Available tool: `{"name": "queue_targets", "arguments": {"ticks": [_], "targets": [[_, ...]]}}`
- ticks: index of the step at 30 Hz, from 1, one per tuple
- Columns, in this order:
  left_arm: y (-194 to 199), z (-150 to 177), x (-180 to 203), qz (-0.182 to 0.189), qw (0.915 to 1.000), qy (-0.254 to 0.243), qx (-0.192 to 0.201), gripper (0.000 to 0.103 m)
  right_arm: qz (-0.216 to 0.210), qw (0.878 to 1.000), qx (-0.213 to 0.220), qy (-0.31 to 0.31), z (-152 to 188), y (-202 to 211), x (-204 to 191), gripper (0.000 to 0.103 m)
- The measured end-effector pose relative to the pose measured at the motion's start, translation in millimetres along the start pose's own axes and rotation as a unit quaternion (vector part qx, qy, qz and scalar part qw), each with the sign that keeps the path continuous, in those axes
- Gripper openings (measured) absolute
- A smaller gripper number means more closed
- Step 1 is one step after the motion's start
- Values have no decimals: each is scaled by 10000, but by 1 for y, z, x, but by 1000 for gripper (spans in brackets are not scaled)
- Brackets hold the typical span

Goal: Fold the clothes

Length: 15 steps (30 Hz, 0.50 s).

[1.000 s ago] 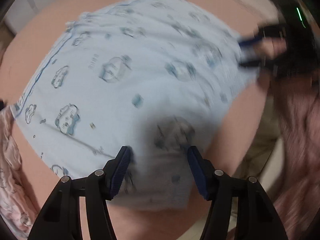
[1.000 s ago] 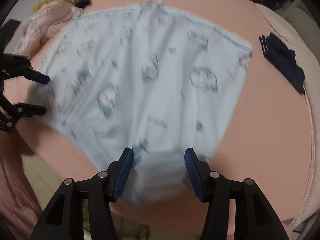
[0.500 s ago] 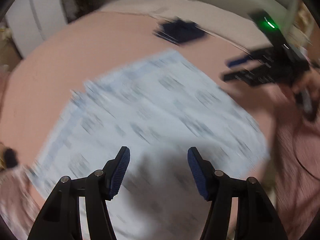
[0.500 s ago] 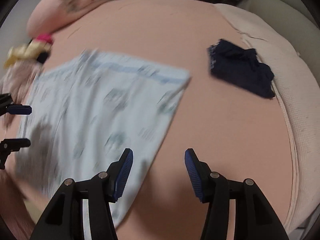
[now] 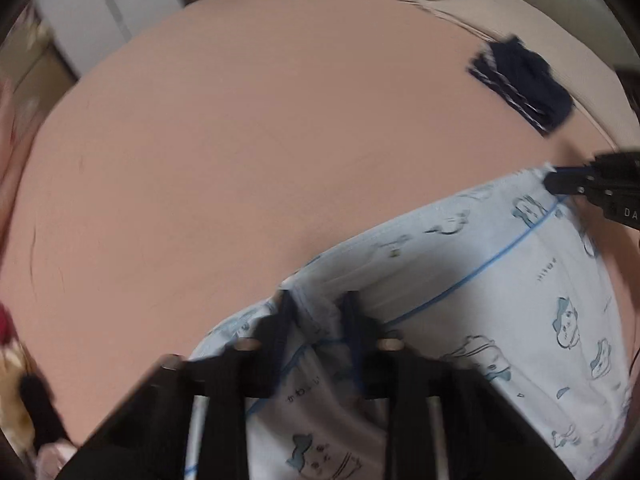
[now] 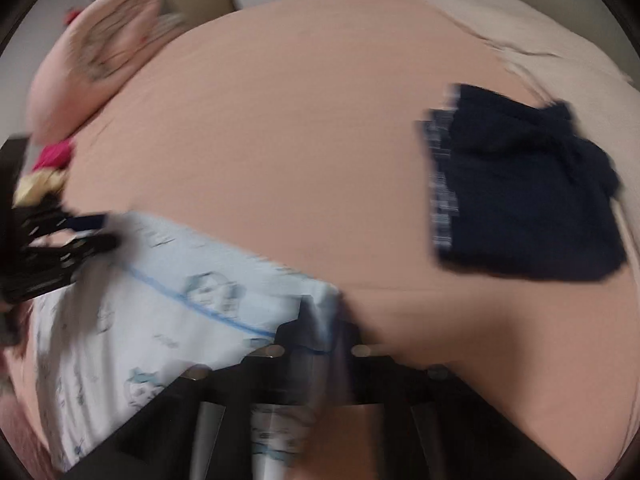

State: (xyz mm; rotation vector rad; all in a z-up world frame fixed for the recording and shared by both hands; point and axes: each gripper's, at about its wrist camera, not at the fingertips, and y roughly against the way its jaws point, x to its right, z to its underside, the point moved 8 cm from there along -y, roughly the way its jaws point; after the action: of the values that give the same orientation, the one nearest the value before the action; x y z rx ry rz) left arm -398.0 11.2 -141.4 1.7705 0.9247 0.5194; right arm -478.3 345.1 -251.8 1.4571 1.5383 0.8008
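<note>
A light blue garment [image 5: 500, 300] printed with cartoon figures lies on the pink bed sheet [image 5: 240, 140]. My left gripper [image 5: 316, 316] is shut on its far left corner. My right gripper [image 6: 324, 320] is shut on the far right corner; the garment [image 6: 160, 312] spreads to its left. Each gripper shows in the other's view: the right one [image 5: 560, 180] at the right edge, the left one [image 6: 92, 232] at the left edge. Both views are blurred by motion.
A folded dark navy garment [image 6: 528, 196] lies on the sheet to the right, also in the left wrist view [image 5: 524, 84]. A pink pillow [image 6: 92, 52] and a red and yellow toy [image 6: 44, 172] sit far left. A beige blanket [image 6: 540, 28] borders the sheet.
Both grippers were open over the spread garment. They have moved to its far edge and closed on its two corners.
</note>
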Motion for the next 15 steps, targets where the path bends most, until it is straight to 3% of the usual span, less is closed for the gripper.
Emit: {"name": "queue_targets", "arguments": {"ticks": [3,6,8,10,12,14,15], "targets": [[26,-6,4,-11,9989,7,468,10,52,9994,322,124,0,17,-4,2],[49,-15,7,132,9950,107,982,10,9,9951,957,-234,-3,55,15,1],[33,-19,14,195,9951,42,969,10,202,9908,1253,-468,-3,67,32,1],[-13,-18,27,278,9984,-25,493,14,108,9941,786,-736,4,39,50,2],[-24,-21,30,232,9985,71,497,14,19,9960,130,-885,14,1,61,3],[-1,-26,24,199,9966,378,698,18,-71,9949,387,-927,9,11,63,5],[14,-28,20,152,9945,496,908,23,-19,9941,405,-1003,8,18,66,14]]}}
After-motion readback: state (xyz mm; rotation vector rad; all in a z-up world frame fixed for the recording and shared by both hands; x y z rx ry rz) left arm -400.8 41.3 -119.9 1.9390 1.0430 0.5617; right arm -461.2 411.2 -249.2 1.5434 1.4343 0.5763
